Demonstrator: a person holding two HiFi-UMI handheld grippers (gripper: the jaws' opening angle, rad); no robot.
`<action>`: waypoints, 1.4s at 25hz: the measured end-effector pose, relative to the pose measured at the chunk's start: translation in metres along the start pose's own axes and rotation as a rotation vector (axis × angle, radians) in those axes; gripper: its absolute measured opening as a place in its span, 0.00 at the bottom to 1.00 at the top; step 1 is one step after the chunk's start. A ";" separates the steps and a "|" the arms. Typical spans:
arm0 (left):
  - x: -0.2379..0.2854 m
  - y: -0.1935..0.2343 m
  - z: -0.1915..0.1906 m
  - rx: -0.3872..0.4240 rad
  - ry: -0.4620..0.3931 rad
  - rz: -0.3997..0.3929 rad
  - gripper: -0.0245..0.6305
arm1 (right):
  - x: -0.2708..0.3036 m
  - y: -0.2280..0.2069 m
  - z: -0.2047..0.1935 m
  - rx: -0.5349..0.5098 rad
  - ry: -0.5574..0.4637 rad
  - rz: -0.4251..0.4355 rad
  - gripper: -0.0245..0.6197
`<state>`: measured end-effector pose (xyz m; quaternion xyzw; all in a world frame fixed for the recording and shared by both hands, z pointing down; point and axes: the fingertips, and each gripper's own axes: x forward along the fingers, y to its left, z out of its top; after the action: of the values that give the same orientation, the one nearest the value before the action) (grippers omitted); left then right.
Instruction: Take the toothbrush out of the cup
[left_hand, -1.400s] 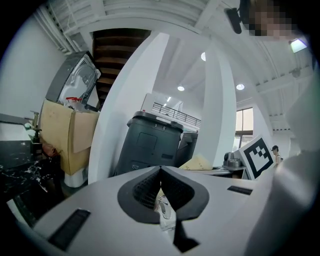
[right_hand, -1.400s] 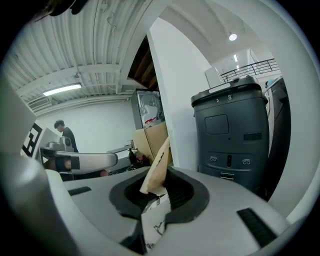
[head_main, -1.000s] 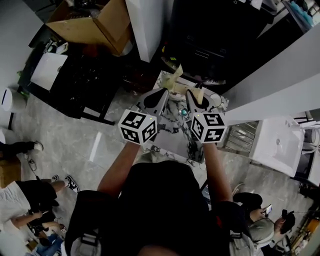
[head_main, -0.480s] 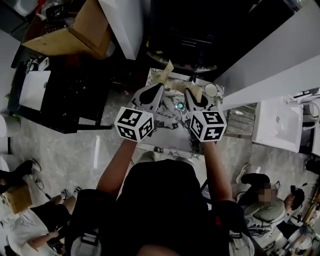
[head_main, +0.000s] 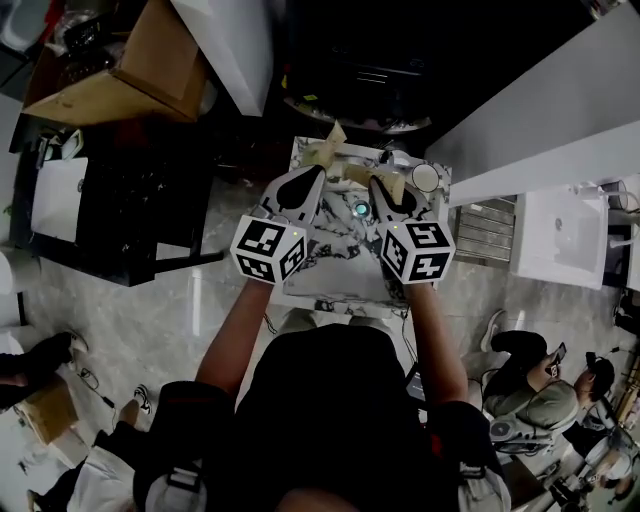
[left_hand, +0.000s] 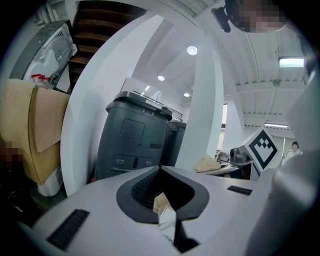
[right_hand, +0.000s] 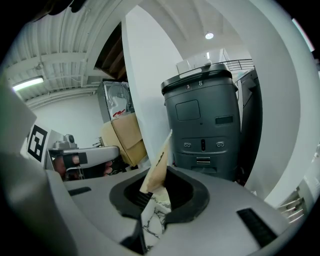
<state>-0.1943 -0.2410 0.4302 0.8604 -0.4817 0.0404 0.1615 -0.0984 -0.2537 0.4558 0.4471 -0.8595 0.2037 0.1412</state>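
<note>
Left gripper view has the left gripper (left_hand: 162, 200) with its jaws drawn fully together, a small tan paper scrap (left_hand: 161, 202) pinched in the slit between them. In the right gripper view the right gripper (right_hand: 152, 200) stands at a narrow setting, clamped on a tan paper flap (right_hand: 156, 167) that stands up out of the jaws. Whether scrap and flap are one piece I cannot tell.

From the head view, the white cup (head_main: 425, 178) sits on the far right corner of the marble-patterned table (head_main: 345, 270). The right gripper's tip is just left of the cup and slightly nearer the person. The left gripper is further left of the cup, level with its partner. A small teal thing (head_main: 360, 210) lies left of the cup, between the two grippers; it is too small to name. No toothbrush can be picked out in or above the cup at this size, so I take it to be inside.

My reading is that the removal has not begun, since neither claw is at the cup and both are busy with paper. The next move likely calls for the right gripper, the one nearest the cup, to drop its paper and open. It would then come over the rim, close on the toothbrush handle and lift it straight up so the cup does not tip.
</note>
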 end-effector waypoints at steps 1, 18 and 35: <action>0.002 0.002 -0.003 -0.007 0.004 -0.013 0.05 | 0.003 -0.002 -0.001 0.004 0.004 -0.005 0.15; 0.036 0.027 -0.054 -0.050 0.103 -0.090 0.06 | 0.028 -0.011 -0.034 0.041 0.075 -0.028 0.15; 0.077 0.055 -0.081 -0.036 0.175 -0.070 0.31 | 0.040 -0.027 -0.059 0.109 0.115 -0.056 0.15</action>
<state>-0.1924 -0.3052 0.5371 0.8668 -0.4359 0.1011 0.2200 -0.0955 -0.2681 0.5306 0.4655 -0.8249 0.2713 0.1713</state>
